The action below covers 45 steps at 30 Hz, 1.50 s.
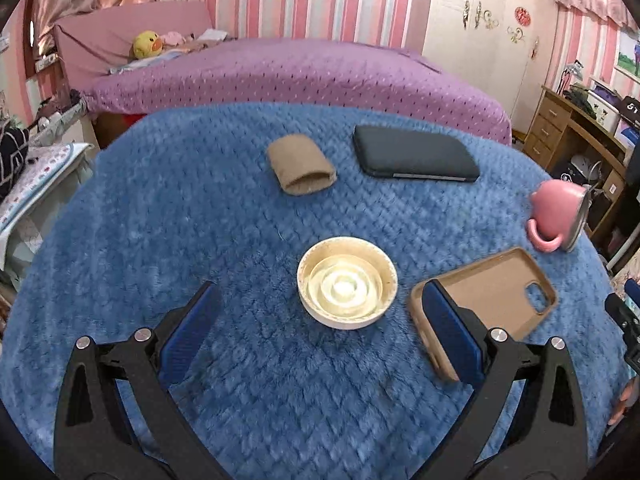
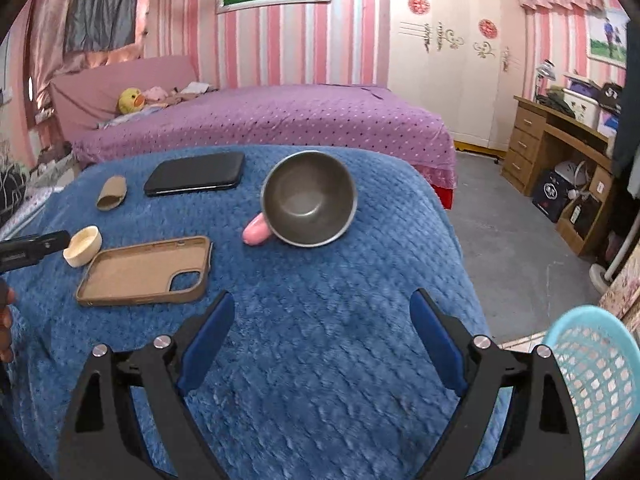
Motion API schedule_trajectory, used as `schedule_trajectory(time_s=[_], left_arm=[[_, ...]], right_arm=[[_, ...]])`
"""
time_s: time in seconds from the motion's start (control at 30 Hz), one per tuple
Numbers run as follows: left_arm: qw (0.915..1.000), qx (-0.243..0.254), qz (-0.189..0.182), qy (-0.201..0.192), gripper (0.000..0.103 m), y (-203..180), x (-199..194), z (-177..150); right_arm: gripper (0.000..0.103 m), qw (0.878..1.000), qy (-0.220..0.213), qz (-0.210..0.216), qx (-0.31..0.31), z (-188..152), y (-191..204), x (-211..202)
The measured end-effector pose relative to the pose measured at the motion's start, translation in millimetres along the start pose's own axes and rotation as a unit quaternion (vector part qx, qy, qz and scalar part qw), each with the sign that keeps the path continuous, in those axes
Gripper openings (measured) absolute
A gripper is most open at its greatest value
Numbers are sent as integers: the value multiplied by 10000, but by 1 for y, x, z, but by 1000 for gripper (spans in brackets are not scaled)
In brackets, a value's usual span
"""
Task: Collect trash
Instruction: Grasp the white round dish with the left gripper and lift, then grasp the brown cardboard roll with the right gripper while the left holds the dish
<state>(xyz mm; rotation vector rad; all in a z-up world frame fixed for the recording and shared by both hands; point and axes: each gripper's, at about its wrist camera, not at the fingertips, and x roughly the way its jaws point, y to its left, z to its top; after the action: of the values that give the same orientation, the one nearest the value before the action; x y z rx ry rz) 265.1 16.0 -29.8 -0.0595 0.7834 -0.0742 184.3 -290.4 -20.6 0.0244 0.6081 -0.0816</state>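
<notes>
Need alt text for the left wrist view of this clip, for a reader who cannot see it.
The open left gripper hovers over a blue blanket, its fingers flanking a round cream lid lying inside-up. A tan phone case lies right of it, a flattened cardboard tube and a dark phone beyond.

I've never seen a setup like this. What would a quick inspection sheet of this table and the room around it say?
Surface: blue fleece blanket, rumpled.
Job's things: cream round lid lying hollow side up; flattened cardboard tube; turquoise basket beside the table.
Clutter: brown phone case, dark phone, pink mug on its side.
Grippers: left gripper and right gripper open, both holding nothing.
Cables: nothing seen.
Surroundings: purple bed, wooden desk.
</notes>
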Motion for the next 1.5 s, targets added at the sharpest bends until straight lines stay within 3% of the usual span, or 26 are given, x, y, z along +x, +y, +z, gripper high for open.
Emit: schedule_trajectory(time_s=[0.3, 0.4, 0.43, 0.63, 0.93, 1.13, 1.5], left_arm=[[9984, -286, -278, 403, 88, 8, 31, 2], [9984, -165, -384, 381, 71, 4, 30, 1], [9983, -111, -435, 376, 62, 2, 29, 1], [9981, 0, -508, 356, 61, 7, 24, 2], [9994, -288, 214, -16, 61, 78, 1, 9], [9942, -463, 964, -119, 61, 130, -9, 10], [9827, -1276, 1332, -190, 61, 199, -19, 7]], right_arm=[[87, 9995, 222, 65, -206, 2, 13, 15], [87, 9994, 236, 22, -241, 4, 16, 17], [87, 9993, 246, 1, -288, 5, 20, 18], [87, 9988, 236, 11, -435, 16, 42, 22], [87, 9976, 206, 366, -549, 42, 109, 39], [87, 9952, 266, 691, -637, 61, 157, 59], [87, 9850, 425, 1346, -996, 93, 253, 102]])
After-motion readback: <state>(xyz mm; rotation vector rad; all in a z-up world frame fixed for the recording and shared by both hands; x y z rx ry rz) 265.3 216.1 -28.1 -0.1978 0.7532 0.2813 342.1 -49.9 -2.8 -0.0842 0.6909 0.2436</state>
